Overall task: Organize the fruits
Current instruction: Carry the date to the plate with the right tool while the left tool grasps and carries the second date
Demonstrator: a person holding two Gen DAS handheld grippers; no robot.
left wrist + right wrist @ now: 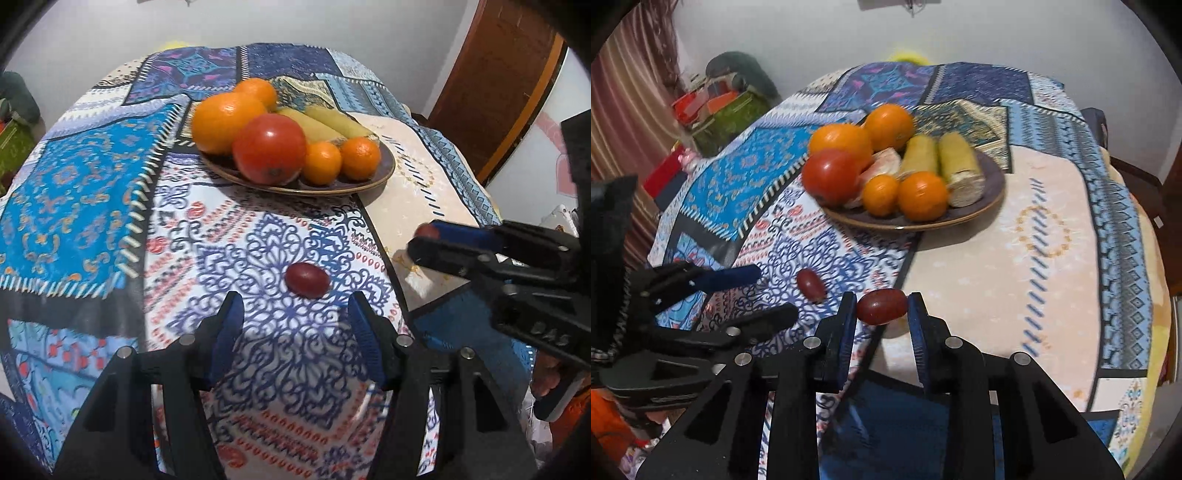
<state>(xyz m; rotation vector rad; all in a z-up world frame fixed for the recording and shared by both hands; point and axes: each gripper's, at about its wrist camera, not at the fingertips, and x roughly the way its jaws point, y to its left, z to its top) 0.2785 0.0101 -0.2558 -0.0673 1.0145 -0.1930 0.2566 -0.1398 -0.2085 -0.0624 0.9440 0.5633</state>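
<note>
We see our left hand-held gripper [293, 314] with its jaws apart above the patterned surface [92, 192], a small red fruit [308, 280] lying just beyond its fingertips, untouched. Farther back a plate [386, 171] holds oranges [225, 120], a tomato [269, 153] and bananas [332, 122]. At right, our right hand-held gripper [421, 240] pinches another small red fruit [426, 231].

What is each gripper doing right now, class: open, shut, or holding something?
Left gripper: open, empty, a loose red grape just ahead on the tablecloth.
Right gripper: shut on another red grape.
</note>
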